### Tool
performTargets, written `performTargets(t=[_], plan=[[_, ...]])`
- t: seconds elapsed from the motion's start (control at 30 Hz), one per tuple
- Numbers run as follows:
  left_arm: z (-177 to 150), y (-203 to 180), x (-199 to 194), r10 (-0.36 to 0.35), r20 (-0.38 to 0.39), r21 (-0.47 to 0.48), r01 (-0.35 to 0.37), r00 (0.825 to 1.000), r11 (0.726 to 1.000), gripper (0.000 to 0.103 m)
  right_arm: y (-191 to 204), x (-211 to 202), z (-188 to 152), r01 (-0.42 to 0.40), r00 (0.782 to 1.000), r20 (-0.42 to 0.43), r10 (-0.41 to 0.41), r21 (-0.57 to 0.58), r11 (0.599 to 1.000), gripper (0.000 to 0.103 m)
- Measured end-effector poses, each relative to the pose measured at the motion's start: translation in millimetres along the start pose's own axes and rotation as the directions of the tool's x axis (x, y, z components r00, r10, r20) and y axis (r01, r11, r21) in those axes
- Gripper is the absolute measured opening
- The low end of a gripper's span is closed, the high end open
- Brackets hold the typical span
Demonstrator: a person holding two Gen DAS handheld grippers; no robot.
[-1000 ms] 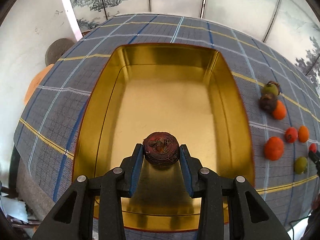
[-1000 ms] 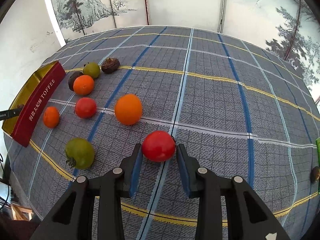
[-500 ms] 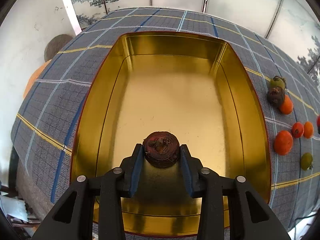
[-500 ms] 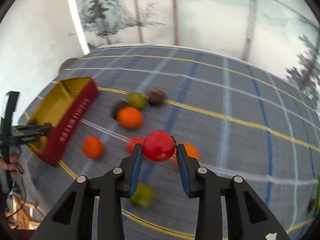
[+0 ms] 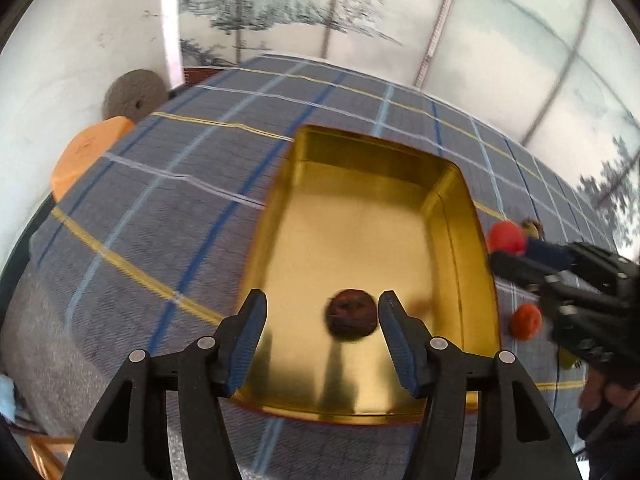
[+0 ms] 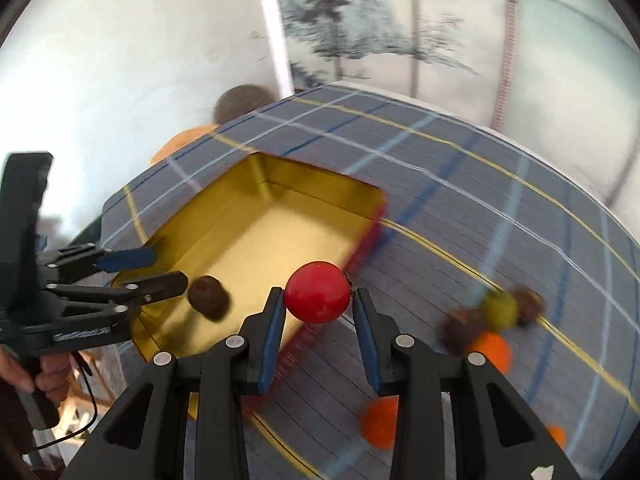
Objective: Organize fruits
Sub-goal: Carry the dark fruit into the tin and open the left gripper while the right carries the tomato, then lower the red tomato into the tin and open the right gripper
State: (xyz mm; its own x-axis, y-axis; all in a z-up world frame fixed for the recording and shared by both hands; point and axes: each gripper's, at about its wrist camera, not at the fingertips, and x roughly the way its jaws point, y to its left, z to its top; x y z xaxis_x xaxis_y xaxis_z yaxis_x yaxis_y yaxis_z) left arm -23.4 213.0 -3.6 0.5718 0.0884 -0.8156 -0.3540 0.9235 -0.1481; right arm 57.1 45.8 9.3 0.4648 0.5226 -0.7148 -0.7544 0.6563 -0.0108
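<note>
A gold tin [image 5: 360, 240] with red outer walls lies on the plaid cloth; it also shows in the right wrist view [image 6: 256, 240]. My left gripper [image 5: 322, 320] is open, and a dark brown fruit [image 5: 352, 320] lies free in the tin between its jaws; the fruit also shows in the right wrist view [image 6: 208, 298]. My right gripper [image 6: 318, 312] is shut on a red tomato [image 6: 318, 292], held above the tin's right wall. The tomato [image 5: 507, 237] and right gripper also appear at the right of the left wrist view.
Loose fruits lie on the cloth right of the tin: an orange one [image 6: 490, 350], a green one [image 6: 500, 310], dark brown ones [image 6: 458, 326] and more orange ones [image 6: 380, 422]. An orange pad [image 5: 86, 156] and a grey disc [image 5: 134, 92] sit past the table's left edge.
My left gripper opened and let go of the dark fruit, which now lies in the tin, and drew back. My right gripper carried the tomato left to the tin's edge.
</note>
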Motion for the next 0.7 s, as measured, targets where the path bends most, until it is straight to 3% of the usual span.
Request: performTargets(t=[0.23,0.7], plan=[[-6,34,-14,0.06,0.01,-0.07,-0.059,0.998,0.996,0.059,35,47,17,-0.024,0.997,-0.077,0.017,-0.093,0.995,0.032],[-15,42,-6,0.051,-0.027,-0.106,-0.054,0.998,0.993,0.06,51,85,15,0.023,0.988,-0.145,-0.044,-0.145,0.989,0.033]])
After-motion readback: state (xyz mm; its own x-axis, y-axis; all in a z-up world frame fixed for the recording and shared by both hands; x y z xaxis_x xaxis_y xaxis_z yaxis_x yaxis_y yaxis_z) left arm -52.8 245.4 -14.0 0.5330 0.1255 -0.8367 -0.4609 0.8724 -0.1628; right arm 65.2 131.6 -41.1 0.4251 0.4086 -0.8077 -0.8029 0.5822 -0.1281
